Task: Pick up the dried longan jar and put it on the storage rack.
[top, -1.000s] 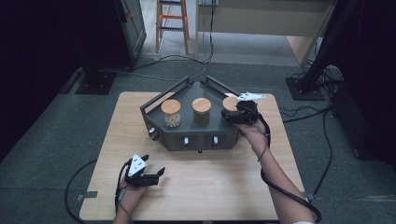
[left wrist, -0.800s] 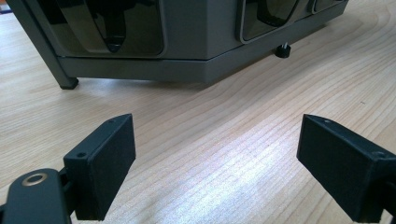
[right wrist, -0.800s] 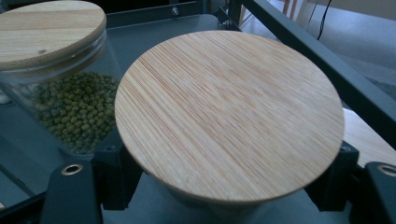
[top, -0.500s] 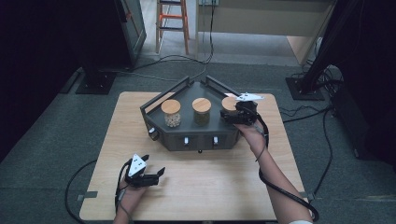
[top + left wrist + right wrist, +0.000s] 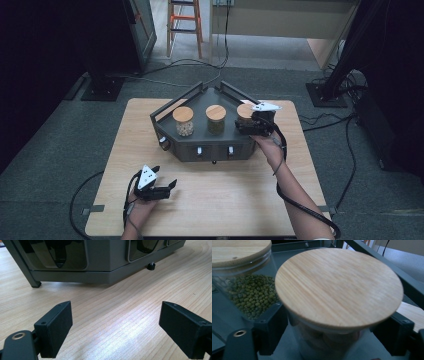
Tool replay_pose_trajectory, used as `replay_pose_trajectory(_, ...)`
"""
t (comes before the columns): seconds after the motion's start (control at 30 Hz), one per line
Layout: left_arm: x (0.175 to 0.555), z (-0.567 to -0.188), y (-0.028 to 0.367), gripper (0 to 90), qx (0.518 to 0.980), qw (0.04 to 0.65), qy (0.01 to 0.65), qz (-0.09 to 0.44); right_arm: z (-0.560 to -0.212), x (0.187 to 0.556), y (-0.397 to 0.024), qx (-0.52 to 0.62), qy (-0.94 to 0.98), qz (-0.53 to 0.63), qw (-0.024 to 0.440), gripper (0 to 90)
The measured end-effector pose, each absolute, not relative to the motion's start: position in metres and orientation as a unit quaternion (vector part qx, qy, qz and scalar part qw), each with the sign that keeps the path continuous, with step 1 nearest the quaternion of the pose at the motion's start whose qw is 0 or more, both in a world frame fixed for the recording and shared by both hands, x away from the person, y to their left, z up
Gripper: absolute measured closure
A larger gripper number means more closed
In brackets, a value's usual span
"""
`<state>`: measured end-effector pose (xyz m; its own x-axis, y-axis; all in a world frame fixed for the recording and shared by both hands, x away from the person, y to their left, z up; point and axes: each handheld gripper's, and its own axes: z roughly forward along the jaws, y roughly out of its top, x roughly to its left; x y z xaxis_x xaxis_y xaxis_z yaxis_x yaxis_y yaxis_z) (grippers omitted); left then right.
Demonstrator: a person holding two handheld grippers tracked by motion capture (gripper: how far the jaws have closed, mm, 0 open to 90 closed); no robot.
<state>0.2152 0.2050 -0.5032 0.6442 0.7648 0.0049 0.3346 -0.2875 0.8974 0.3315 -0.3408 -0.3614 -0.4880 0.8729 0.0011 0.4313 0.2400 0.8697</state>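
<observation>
Wooden table [image 5: 215, 200]: pale grain top, carrying a dark angular rack [image 5: 210, 145] toward its far half.
Rack: dark grey, with a raised rail round its back and small knobs on its front face; three lidded glass jars stood in a row on it.
Left jar [image 5: 183, 121]: round wooden lid, pale contents, at the rack's left end.
Middle jar [image 5: 216, 119]: wooden lid, filled with small green beans; in the right gripper view it stood just beside the right jar, at upper left [image 5: 244, 290].
Right jar [image 5: 337, 290]: clear glass with a broad wooden lid, light brownish contents dimly seen through the wall; it sat at the rack's right end [image 5: 245, 114], between the right gripper's jaws.
Right gripper [image 5: 250, 125]: held at the rack's right end, its black jaws on either side of the right jar below the lid [image 5: 337, 337].
Right jaws: they had just been opening, the jar between them; the left pad lay against or very near the glass, the right pad stood beside the lid's edge, and a firm press could not be made out.
Left gripper [image 5: 162, 189]: low over the table's near left part, well apart from the rack.
Left jaws: spread wide, nothing between them but bare wood [image 5: 115, 325].
Rack from the left gripper view: its front panel and small feet [image 5: 100, 265] stood ahead of the jaws.
</observation>
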Motion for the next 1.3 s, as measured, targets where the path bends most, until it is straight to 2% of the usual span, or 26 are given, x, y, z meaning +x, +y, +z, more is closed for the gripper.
replay_pose_trajectory(0.3, 0.215, -0.503, 0.205, 11.5, 0.770, 0.479, 0.357, 0.225, -0.367, 0.325, -0.346, 0.432, 0.737, 0.454, 0.254, 11.1)
replay_pose_trajectory(0.43, 0.215, -0.503, 0.205, 11.5, 0.770, 0.478, 0.357, 0.225, -0.368, 0.319, -0.343, 0.417, 0.743, 0.447, 0.271, 4.0)
replay_pose_trajectory(1.3, 0.215, -0.503, 0.205, 11.5, 0.769, 0.479, 0.360, 0.224, -0.374, 0.285, -0.351, 0.405, 0.734, 0.460, 0.294, 3.7)
